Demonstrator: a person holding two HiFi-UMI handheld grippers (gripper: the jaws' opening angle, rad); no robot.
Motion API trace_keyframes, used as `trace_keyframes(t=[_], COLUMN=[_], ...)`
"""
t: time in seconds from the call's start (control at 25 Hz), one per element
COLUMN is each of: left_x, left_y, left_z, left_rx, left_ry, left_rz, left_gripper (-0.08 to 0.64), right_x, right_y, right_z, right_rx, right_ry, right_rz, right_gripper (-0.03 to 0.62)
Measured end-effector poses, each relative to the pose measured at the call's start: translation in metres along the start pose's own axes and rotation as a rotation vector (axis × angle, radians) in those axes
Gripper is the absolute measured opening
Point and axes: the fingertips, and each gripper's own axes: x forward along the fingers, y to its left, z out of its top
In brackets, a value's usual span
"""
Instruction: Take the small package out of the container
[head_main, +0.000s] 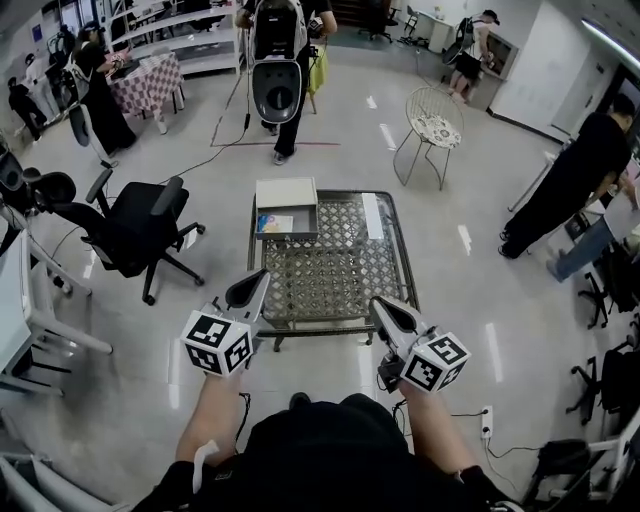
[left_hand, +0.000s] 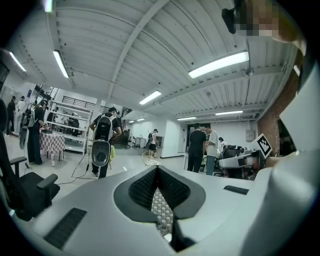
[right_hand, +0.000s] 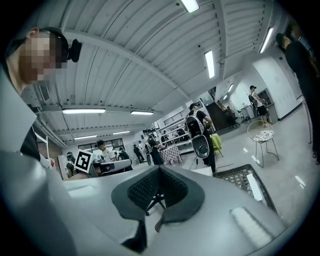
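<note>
The person stands at the near edge of a low worktop (head_main: 330, 270) with an open lattice top and holds a gripper in each hand. The left gripper (head_main: 252, 287) hangs just short of the worktop's near left corner. Its jaws are pressed together with nothing between them. The right gripper (head_main: 385, 310) sits by the near right corner, likewise closed and empty.

Each gripper carries a marker cube, the left one (head_main: 217, 343) and the right one (head_main: 435, 362). Their faces show black-and-white square code patterns, with no letters or numbers.

The container (head_main: 287, 195), a pale shallow box, lies on the far left corner of the worktop, well apart from both grippers. The small package (head_main: 274, 224) lies inside its near part, towards the left. Its face is printed in blue, yellow and orange, but any wording is too small to read.

A narrow white strip (head_main: 372, 216) lies on the worktop to the right of the container. A black office chair (head_main: 135, 225) stands on the floor to the left.
</note>
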Motion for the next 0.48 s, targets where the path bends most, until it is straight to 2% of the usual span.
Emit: trace_keyframes(t=[0.12, 0.48], left_x=[0.001, 0.027], left_y=[0.014, 0.068], left_z=[-0.006, -0.023], left_rx=[-0.015, -0.056], left_ry=[0.010, 0.067], left_rz=[0.005, 0.084], left_gripper=[0.006, 0.006], right_x=[0.021, 0.104], right_y=[-0.002, -0.032], right_z=[-0.007, -0.023], right_rx=[0.012, 0.075], right_ry=[0.032, 0.106], right_rz=[0.015, 0.110], right_gripper=[0.011, 0.011])
